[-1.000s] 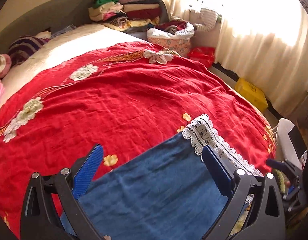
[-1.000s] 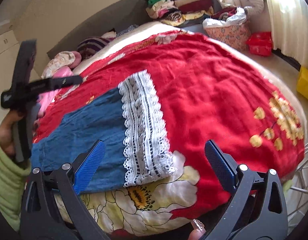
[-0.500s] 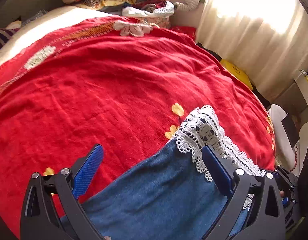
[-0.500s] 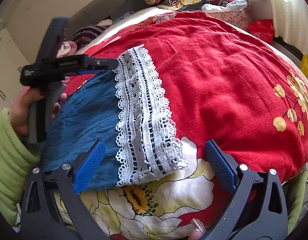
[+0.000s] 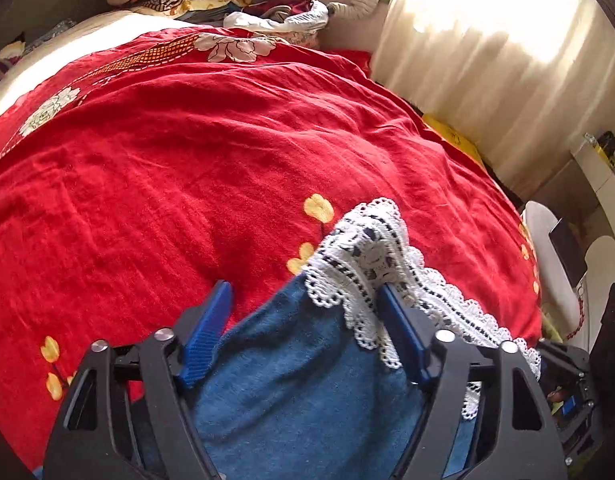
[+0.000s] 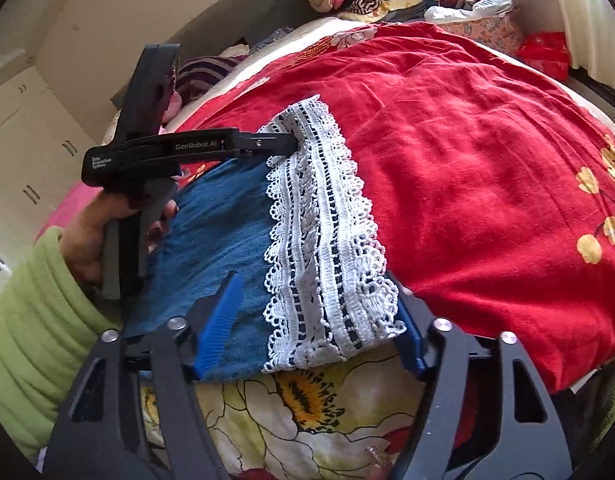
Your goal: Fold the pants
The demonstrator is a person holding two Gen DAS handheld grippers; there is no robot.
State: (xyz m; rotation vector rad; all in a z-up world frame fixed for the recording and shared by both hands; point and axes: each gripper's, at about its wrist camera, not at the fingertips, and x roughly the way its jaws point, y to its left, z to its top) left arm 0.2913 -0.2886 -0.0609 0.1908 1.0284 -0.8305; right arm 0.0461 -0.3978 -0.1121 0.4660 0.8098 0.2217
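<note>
A red blanket [image 5: 195,184] covers the bed. The blue pants [image 6: 223,220] lie flat on the blanket at its near edge, with the white lace hem [image 6: 327,248] turned toward the middle of the blanket. The left gripper [image 5: 303,320] rests over the far corner of the hem, its fingers apart on both sides of the cloth. The right gripper [image 6: 315,312] is at the near corner, fingers also apart, the lace between them.
</note>
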